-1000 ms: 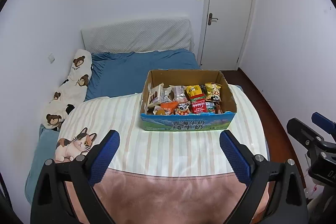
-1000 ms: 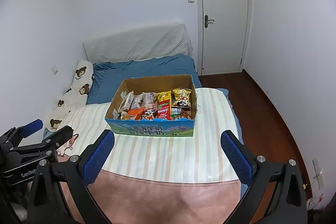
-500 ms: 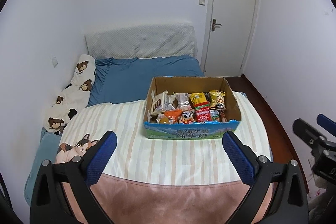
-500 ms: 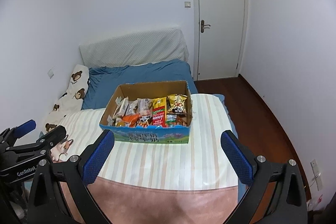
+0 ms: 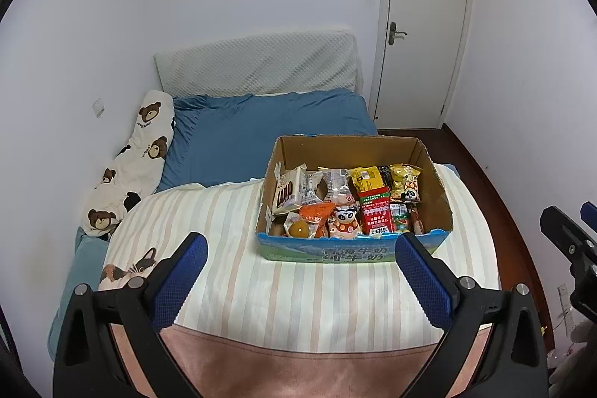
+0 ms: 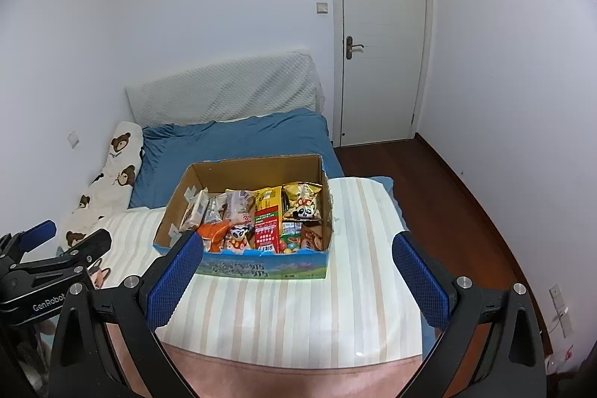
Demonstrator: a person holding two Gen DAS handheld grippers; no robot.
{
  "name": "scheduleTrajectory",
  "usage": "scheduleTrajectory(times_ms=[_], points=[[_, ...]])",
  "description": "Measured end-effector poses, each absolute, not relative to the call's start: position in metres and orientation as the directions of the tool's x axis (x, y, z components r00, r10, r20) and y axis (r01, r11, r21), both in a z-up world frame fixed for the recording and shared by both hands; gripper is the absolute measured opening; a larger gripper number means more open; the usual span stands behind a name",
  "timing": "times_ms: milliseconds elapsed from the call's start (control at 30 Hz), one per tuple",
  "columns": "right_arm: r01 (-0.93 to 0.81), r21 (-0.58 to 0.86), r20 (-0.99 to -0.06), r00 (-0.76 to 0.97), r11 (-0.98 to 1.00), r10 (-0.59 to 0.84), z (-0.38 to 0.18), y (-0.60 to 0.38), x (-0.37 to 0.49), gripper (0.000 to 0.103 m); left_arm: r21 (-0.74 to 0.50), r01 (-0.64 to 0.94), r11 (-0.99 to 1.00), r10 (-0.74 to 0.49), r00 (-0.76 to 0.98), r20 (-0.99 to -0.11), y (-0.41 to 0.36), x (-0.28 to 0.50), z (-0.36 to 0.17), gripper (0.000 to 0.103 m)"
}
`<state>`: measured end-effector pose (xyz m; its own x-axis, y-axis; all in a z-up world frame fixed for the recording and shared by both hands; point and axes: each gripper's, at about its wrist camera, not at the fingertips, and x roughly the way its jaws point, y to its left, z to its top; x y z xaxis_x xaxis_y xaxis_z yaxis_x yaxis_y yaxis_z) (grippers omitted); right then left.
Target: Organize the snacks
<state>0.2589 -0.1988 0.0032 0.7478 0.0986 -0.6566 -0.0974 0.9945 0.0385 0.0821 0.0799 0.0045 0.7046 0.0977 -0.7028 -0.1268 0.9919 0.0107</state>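
The left gripper (image 5: 298, 267) hangs above the near end of the bed with its blue-padded fingers (image 5: 179, 280) spread wide and nothing between them. The right gripper (image 6: 298, 271) is held the same way, its fingers wide apart and empty; its black frame also shows at 3 o'clock in the left view. Both point toward the cardboard box (image 5: 354, 250), which sits at about 12 o'clock from each gripper on the striped blanket (image 5: 231, 278), well short of the blue sheet (image 5: 268, 129) and the door (image 5: 421, 25) beyond.

The snacks (image 5: 347, 204) already lie inside the box, packed in rows: a white packet with brown sticks at 9 o'clock within the box, a red packet (image 5: 377, 215) near the middle, a yellow bag with a panda (image 5: 405, 183) at 2 o'clock, an orange pack (image 5: 317, 211) and a round yellow item toward the front wall. None lie loose on the blanket in either view. This fits either snacks gathered and sorted, or a full box waiting to be rearranged; the pictures do not settle which.

If a packet is to be handled, I judge it best to come down from above over one packet only, close on its sealed edge rather than its puffed belly, and lift straight up so neighbours are not dragged. The soft bedding may let the box tip under pressure.
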Motion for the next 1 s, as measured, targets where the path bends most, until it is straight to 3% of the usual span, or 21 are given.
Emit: scheduleTrajectory(times_ms=[500,1000], points=[[-0.05,0.031,-0.698,0.714,0.998,0.058,-0.021,-0.2,0.293,0.103,0.009,-0.098,0.995,0.071,0.648,-0.758,0.068,0.119,-0.011,0.103],[-0.048,0.026,-0.699,0.713,0.999,0.053,-0.022,-0.198,0.292,0.103,-0.002,-0.1,0.995,0.064,0.653,-0.755,0.068,0.119,-0.008,0.103]])
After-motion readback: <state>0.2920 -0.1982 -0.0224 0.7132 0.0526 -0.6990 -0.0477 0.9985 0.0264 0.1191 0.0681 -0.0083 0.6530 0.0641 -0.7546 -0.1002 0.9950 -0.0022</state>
